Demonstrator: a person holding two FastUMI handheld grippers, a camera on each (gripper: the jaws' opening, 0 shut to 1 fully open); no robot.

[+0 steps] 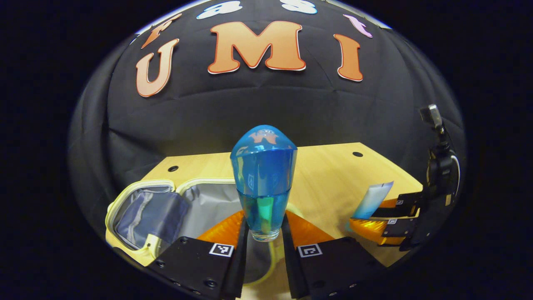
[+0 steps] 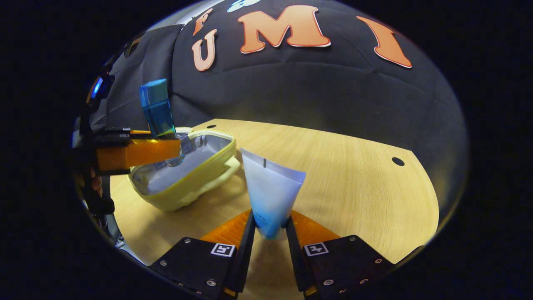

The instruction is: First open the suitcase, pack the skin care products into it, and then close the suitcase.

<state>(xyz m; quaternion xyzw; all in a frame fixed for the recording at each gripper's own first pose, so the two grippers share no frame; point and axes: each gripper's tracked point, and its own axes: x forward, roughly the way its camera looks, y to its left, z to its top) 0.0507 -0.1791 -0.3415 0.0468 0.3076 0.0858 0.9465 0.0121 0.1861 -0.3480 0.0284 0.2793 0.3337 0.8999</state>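
Our left gripper (image 1: 264, 233) pinches the blue bottle (image 1: 263, 179) above the open suitcase (image 1: 145, 208); our right gripper (image 2: 270, 233) pinches the tube (image 2: 270, 193) over the table (image 2: 354, 175).

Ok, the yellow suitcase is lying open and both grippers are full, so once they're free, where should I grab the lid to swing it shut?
Probably the free front rim of the lid, the half with the mesh pocket, opposite the hinge beside the suitcase base. Come from the table's open side, jaws across that thin padded edge. First the left gripper must release the blue bottle and the right gripper the white tube.
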